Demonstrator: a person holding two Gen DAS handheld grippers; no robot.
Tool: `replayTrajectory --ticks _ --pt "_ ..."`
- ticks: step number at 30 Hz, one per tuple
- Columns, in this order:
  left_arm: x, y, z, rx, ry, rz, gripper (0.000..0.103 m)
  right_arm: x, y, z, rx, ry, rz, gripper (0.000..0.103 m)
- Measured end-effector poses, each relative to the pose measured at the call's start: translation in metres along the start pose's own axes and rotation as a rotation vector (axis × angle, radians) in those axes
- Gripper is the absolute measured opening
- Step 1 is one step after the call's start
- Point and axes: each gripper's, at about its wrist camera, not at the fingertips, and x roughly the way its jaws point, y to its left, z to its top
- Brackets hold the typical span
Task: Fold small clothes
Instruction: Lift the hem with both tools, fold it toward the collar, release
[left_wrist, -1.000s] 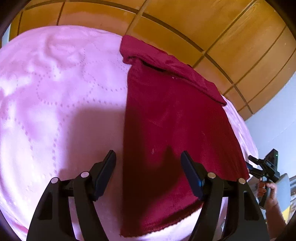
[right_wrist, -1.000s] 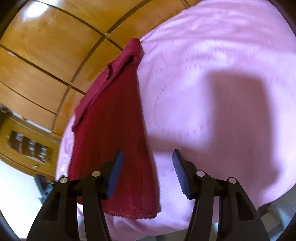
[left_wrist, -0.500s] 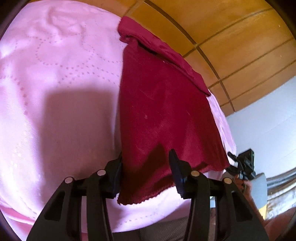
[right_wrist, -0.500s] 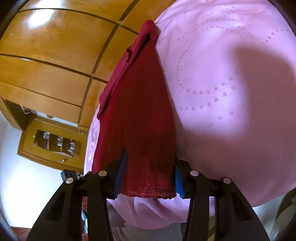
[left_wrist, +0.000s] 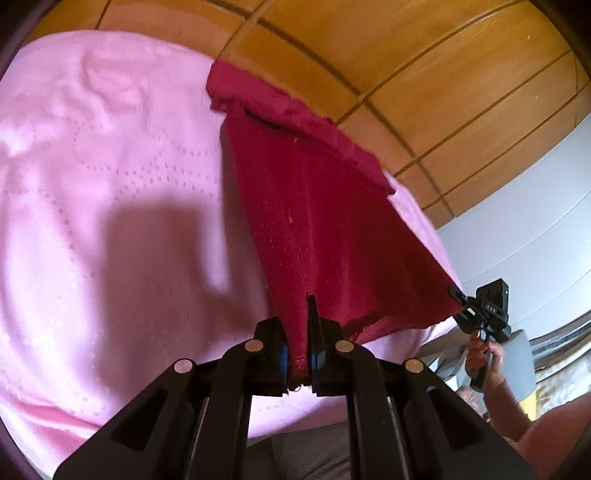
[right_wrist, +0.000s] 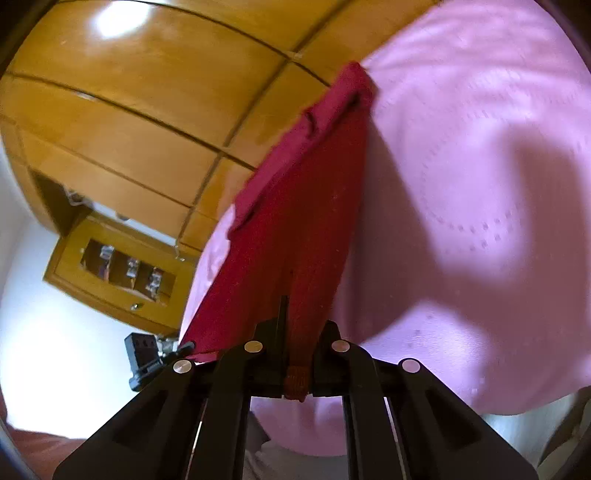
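Note:
A dark red garment (left_wrist: 317, 206) lies on a pink quilted bed cover (left_wrist: 110, 206), its far end folded over near the wooden wall. My left gripper (left_wrist: 298, 332) is shut on the garment's near left hem corner and lifts it slightly. My right gripper (right_wrist: 297, 332) is shut on the near right hem corner of the garment (right_wrist: 310, 221). The right gripper also shows in the left wrist view (left_wrist: 476, 314), pinching the far corner. The left gripper shows in the right wrist view (right_wrist: 147, 354).
Wooden wall panels (left_wrist: 406, 74) stand behind the bed. A wooden cabinet with glass doors (right_wrist: 122, 269) hangs at the left. The bed's near edge (left_wrist: 303, 413) drops off just below the grippers. A pale wall (left_wrist: 535, 229) is at the right.
Both grippers moved in over the near hem and shut on its two corners. The hem is now raised a little off the bed and stretched between them.

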Motion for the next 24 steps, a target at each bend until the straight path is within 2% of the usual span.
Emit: replayTrajectory --ticks 6,8,11,14,17,19,22,24 --pt "-0.043 -0.007 -0.022 0.007 -0.046 -0.052 0.006 -0.024 0.029 -0.017 -0.116 0.016 0.132 0.006" --pt "-0.055 -0.006 -0.035 -0.026 -0.050 -0.064 0.007 -0.035 0.029 -0.027 -0.115 0.018 0.197 0.006" --pt "-0.082 -0.001 -0.060 -0.134 -0.068 -0.118 0.007 -0.054 0.033 -0.047 -0.102 0.010 0.302 0.006" --pt "-0.102 -0.003 -0.066 -0.183 -0.101 -0.150 0.007 -0.062 0.038 -0.055 -0.118 0.011 0.358 0.006" --pt "-0.110 -0.007 -0.047 -0.191 -0.149 -0.231 0.007 -0.052 0.038 -0.039 -0.118 0.001 0.389 0.006" --pt "-0.102 -0.013 -0.022 -0.172 -0.178 -0.288 0.007 -0.038 0.032 -0.018 -0.083 -0.038 0.406 0.006" --pt "-0.085 -0.019 0.021 -0.116 -0.221 -0.323 0.007 -0.025 0.017 0.013 -0.011 -0.107 0.414 0.006" --pt "-0.067 -0.014 0.053 -0.147 -0.234 -0.335 0.007 -0.008 0.010 0.038 0.040 -0.142 0.411 0.006"
